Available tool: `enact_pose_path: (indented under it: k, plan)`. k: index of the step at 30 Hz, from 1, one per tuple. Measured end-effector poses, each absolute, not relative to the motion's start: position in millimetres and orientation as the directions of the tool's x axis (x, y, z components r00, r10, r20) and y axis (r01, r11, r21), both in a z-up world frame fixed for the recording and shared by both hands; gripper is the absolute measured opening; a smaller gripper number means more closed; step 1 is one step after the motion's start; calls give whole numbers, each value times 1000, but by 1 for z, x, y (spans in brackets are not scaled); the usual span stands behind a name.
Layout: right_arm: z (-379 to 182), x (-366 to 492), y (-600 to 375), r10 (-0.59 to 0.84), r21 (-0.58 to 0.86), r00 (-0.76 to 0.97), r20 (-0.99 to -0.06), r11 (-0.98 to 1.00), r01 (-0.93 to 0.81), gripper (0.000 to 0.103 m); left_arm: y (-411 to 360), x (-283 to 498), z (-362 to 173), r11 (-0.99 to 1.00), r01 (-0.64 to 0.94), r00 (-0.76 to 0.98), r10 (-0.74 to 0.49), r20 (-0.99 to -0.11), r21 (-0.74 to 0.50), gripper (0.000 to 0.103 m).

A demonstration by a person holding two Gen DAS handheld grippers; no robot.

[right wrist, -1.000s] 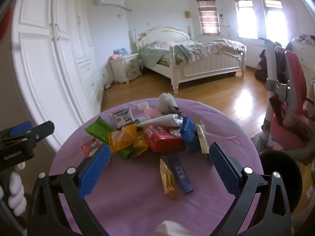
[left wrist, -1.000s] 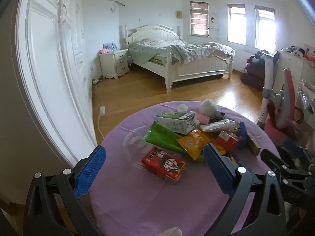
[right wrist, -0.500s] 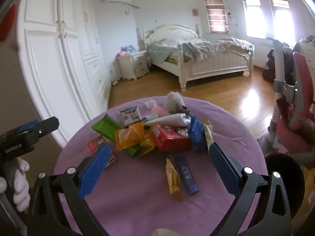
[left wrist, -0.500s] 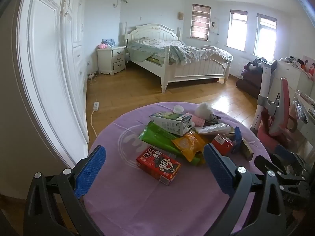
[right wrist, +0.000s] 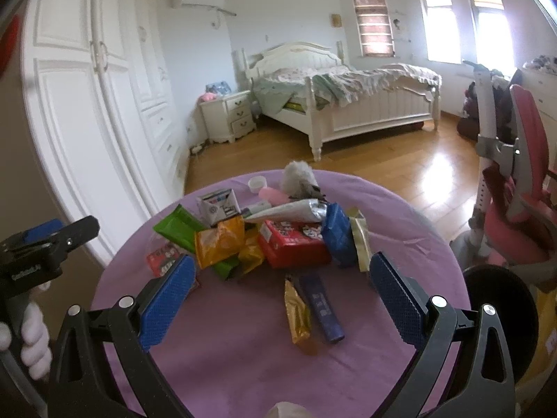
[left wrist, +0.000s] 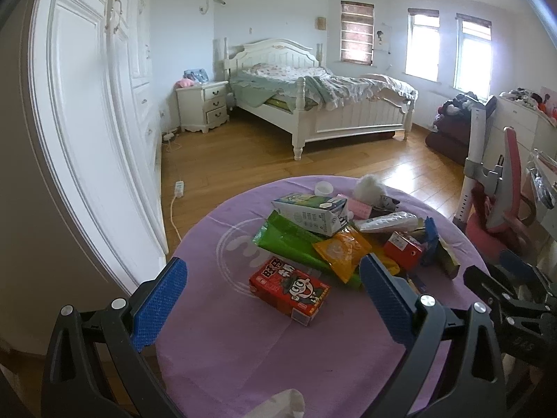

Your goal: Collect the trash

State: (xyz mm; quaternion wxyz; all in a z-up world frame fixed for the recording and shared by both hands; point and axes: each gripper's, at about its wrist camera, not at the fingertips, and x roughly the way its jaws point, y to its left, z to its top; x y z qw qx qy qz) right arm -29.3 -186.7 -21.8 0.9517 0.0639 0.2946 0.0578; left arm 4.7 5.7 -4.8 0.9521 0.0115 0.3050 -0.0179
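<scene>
A pile of trash lies on a round table with a purple cloth (left wrist: 216,341) (right wrist: 243,365). In the left wrist view I see a red drink carton (left wrist: 289,289), a green wrapper (left wrist: 289,244), an orange packet (left wrist: 343,252) and a white milk carton (left wrist: 311,214). In the right wrist view a red box (right wrist: 292,242), a blue packet (right wrist: 336,233), a gold wrapper (right wrist: 297,313) and a dark blue stick pack (right wrist: 323,308) show. My left gripper (left wrist: 271,299) is open above the near table side. My right gripper (right wrist: 278,296) is open and empty too.
A black bin (right wrist: 501,317) stands right of the table. A pink chair (right wrist: 522,188) is beyond it. White wardrobe doors (left wrist: 87,139) run along the left. A bed (left wrist: 320,104) and nightstand (left wrist: 203,106) stand at the back on the wood floor.
Both grippers have lifted and drawn back a little from the table, so the trash pile sits lower and farther in each view. Both stayed open.
</scene>
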Motion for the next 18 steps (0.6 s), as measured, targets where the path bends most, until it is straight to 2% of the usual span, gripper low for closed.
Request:
enact_pose_path:
  k: [18]
  plan:
    - [-27, -27, -187, 171, 174, 805, -568, 981, -86, 99, 8, 6, -7, 995, 92, 807, -95, -583, -34, 98]
